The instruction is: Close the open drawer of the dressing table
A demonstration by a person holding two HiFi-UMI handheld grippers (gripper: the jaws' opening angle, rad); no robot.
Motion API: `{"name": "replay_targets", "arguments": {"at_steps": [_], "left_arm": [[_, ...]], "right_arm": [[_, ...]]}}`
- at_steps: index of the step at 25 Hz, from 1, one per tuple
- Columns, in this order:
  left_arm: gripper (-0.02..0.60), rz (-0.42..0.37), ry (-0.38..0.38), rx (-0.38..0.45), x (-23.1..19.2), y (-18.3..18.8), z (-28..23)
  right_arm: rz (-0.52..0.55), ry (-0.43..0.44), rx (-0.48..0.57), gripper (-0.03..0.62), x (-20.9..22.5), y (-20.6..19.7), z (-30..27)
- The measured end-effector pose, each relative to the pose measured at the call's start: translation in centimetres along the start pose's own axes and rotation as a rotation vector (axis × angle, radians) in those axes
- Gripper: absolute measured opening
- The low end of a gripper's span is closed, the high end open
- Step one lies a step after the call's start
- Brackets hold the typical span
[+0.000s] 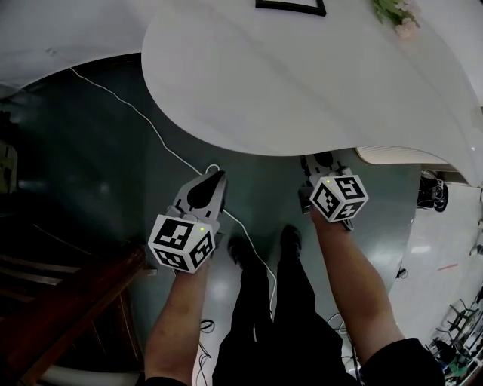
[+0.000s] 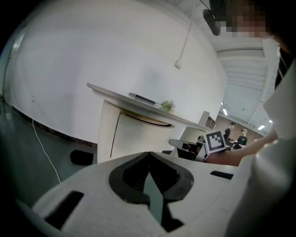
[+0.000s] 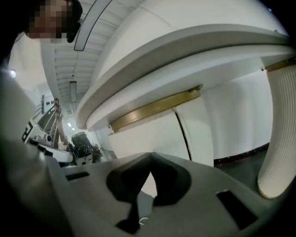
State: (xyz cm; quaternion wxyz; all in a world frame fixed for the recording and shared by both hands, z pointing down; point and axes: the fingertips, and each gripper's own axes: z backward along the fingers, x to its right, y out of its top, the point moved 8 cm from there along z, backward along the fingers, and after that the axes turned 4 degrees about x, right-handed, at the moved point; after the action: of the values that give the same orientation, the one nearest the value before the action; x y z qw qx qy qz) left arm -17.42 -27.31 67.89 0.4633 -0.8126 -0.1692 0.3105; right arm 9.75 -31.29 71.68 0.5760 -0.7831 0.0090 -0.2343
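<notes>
The white dressing table (image 1: 302,83) fills the top of the head view. Its curved front (image 2: 138,136) stands ahead in the left gripper view, under the tabletop. In the right gripper view a white front panel (image 3: 152,134) with a gold strip (image 3: 155,107) sits close ahead, just below the tabletop edge; whether it stands out from the table I cannot tell. My left gripper (image 1: 219,176) (image 2: 149,155) is shut and empty, over the floor short of the table. My right gripper (image 1: 321,160) (image 3: 150,157) is shut and empty, its tip at the table's edge.
A white cable (image 1: 151,128) runs across the dark green floor. Dark wooden furniture (image 1: 68,301) stands at the lower left. Flowers (image 1: 396,15) and a black-framed object (image 1: 290,6) lie on the tabletop. A ribbed white leg (image 3: 277,139) rises at the right. A black wheeled object (image 1: 434,192) sits far right.
</notes>
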Motion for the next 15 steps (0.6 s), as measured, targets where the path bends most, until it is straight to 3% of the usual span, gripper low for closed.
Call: {"name": "replay_targets", "arguments": {"at_steps": [4, 15], "left_arm": [[0.009, 0.009, -0.003, 0.006, -0.1, -0.5, 0.4], [0.009, 0.001, -0.003, -0.002, -0.9, -1.4, 0.9]], "right_arm": [[-0.005, 0.015, -0.025, 0.007, 0.0, -1.6, -0.8], [0.008, 0.010, 0.021, 0.009, 0.7, -1.5, -2.8]]}}
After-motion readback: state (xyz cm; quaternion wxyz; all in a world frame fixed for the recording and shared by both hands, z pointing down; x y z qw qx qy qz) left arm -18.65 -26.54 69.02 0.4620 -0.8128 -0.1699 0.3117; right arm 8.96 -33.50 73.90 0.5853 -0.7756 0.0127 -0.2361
